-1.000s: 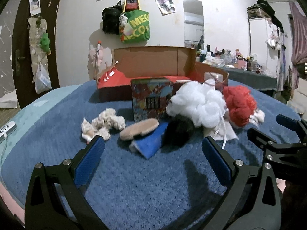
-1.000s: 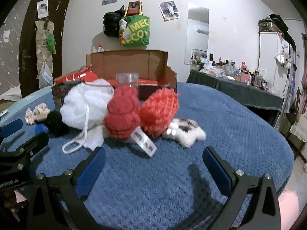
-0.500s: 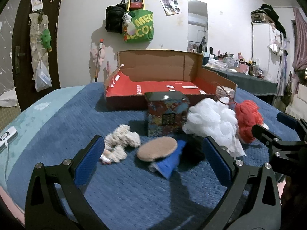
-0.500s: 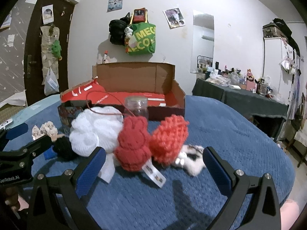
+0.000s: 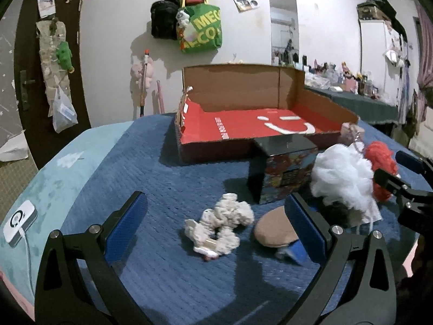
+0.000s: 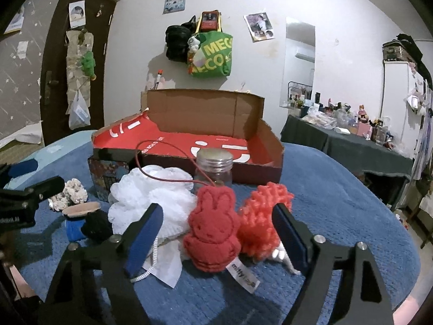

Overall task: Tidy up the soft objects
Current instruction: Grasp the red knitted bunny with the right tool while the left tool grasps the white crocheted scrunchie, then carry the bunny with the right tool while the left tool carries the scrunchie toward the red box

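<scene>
1. Right gripper: jaws have just been closing, now at medium width. The red knitted bunny and the orange-red crochet piece sit between the blue pads, but the pads don't press on them, so nothing is held.
2. Left gripper: jaws wide, holding nothing. A cream fluffy toy lies on the blue blanket between the fingers; a tan round pad is just beside the right finger, on top of a blue item.
3. White mesh bath pouf is left of the bunny, touching it; a red cord runs over it.
4. Small black fuzzy thing is next to the pouf, low left.
5. Clear jar w/ metal lid stands behind the bunny, in front of the box.
6. Open cardboard box, red inside, is at the back of the blanket; nothing soft in it yet.
7. Patterned tin stands against the box's front wall.
</scene>
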Available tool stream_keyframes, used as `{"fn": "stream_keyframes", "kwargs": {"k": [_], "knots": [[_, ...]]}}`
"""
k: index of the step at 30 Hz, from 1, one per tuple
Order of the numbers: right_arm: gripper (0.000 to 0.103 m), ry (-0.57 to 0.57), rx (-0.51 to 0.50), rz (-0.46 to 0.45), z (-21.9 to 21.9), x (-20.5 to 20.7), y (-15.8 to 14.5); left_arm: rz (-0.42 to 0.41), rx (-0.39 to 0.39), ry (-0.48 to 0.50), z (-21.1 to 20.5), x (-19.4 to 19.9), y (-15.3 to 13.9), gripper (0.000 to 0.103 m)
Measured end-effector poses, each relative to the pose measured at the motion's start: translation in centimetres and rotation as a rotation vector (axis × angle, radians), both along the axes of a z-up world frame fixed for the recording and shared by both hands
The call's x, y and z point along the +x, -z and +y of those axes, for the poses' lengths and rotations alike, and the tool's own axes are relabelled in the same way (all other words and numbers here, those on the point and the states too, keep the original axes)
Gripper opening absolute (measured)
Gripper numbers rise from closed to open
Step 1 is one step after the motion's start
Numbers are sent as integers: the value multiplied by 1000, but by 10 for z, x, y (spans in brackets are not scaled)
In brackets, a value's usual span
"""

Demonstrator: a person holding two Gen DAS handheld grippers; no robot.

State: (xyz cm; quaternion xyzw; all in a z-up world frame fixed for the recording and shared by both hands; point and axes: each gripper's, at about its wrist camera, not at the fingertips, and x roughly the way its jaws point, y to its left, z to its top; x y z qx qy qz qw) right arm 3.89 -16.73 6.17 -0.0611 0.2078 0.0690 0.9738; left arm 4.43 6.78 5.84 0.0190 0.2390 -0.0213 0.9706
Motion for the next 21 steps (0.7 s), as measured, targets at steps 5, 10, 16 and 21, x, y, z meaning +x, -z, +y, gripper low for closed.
{"fn": "stream_keyframes", "kwargs": {"k": [5, 10, 16, 21], "knots": [[70, -10, -16, 30, 5, 5, 8, 62, 28, 29, 5, 15, 8, 85], [48, -27, -18, 61, 7, 7, 13, 193, -18, 63, 10, 32, 21, 44], [39, -32, 45, 66, -5, 5, 13, 208, -32, 69, 10, 29, 25, 32], [38, -36, 53, 13, -7, -5, 1, 163, -40, 70, 6, 13, 17, 31]]}}
